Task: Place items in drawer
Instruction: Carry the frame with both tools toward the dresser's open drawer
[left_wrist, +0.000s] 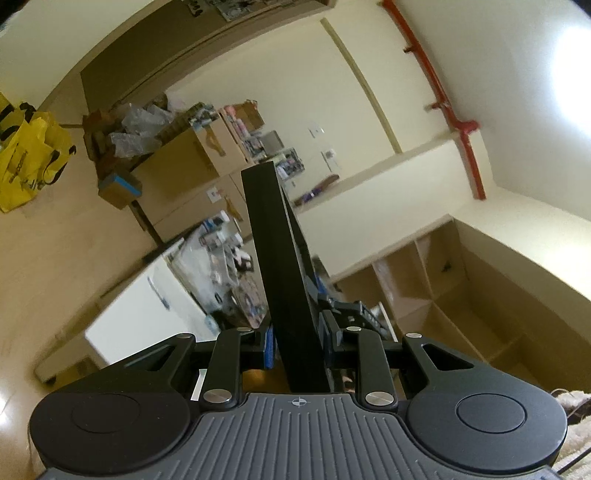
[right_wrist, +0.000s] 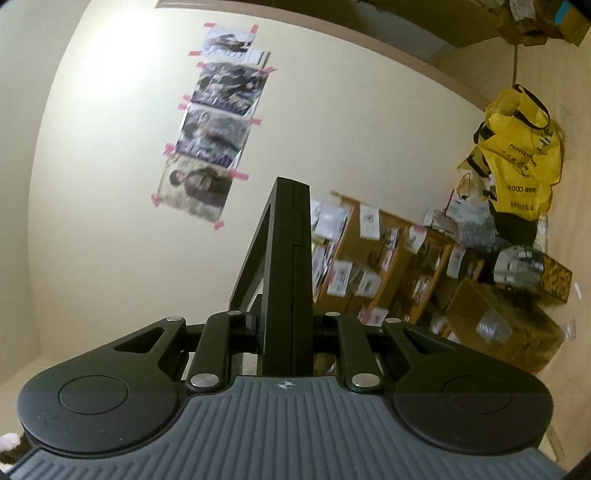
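Observation:
A flat black slab-like item (left_wrist: 280, 258) stands on edge between the fingers of my left gripper (left_wrist: 299, 343), which is shut on it; a blue pad (left_wrist: 269, 349) presses its left face. In the right wrist view my right gripper (right_wrist: 286, 325) is likewise shut on a black flat item (right_wrist: 286, 258) that has a seam along its edge and a second panel angling off to the left. I cannot tell whether both hold the same item. Both cameras tilt upward toward walls and ceiling. No drawer shows in either view.
A white cabinet (left_wrist: 147, 314) and stacked cardboard boxes (left_wrist: 192, 162) lie left of the left gripper, wooden cubby shelves (left_wrist: 443, 295) to its right. A yellow bag (right_wrist: 517, 166), labelled boxes (right_wrist: 388, 266) and taped-up posters (right_wrist: 214, 122) face the right gripper.

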